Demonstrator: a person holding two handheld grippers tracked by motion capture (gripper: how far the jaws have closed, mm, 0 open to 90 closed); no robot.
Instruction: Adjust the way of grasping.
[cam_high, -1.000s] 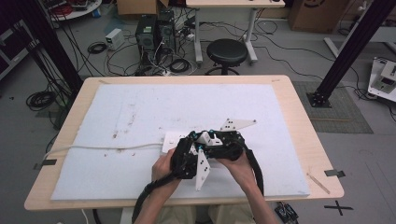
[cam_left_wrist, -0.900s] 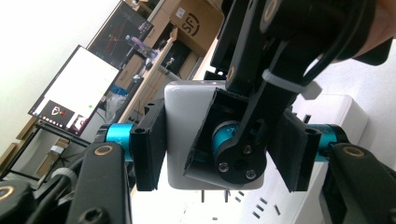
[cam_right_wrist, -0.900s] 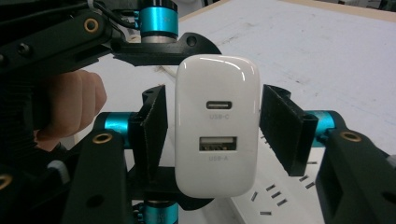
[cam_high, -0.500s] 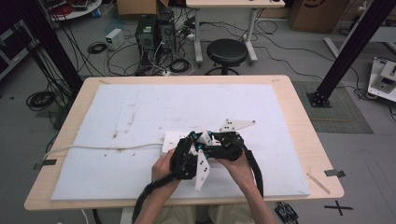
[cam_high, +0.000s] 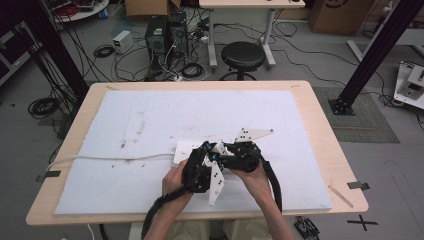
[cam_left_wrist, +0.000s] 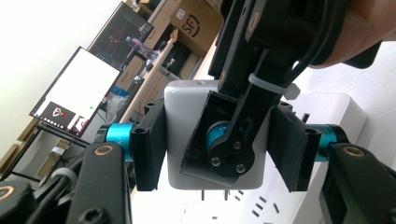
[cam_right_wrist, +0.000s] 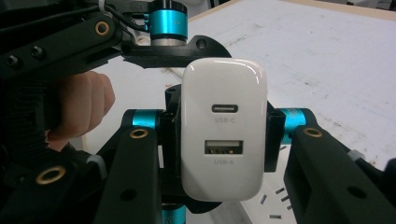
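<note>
Squarely between both grippers' fingers (cam_right_wrist: 275, 135), white USB charger (cam_right_wrist: 223, 128) above power strip (cam_left_wrist: 327, 140).

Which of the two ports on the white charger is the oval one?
The upper port on the charger, marked USB-C, is the small oval. The lower port, marked USB-A, is a wider rectangle.

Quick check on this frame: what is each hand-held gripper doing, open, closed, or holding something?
Left hand-held gripper: closed on the white charger.
Right hand-held gripper: closed on the same charger, with its USB ports facing the camera.
</note>
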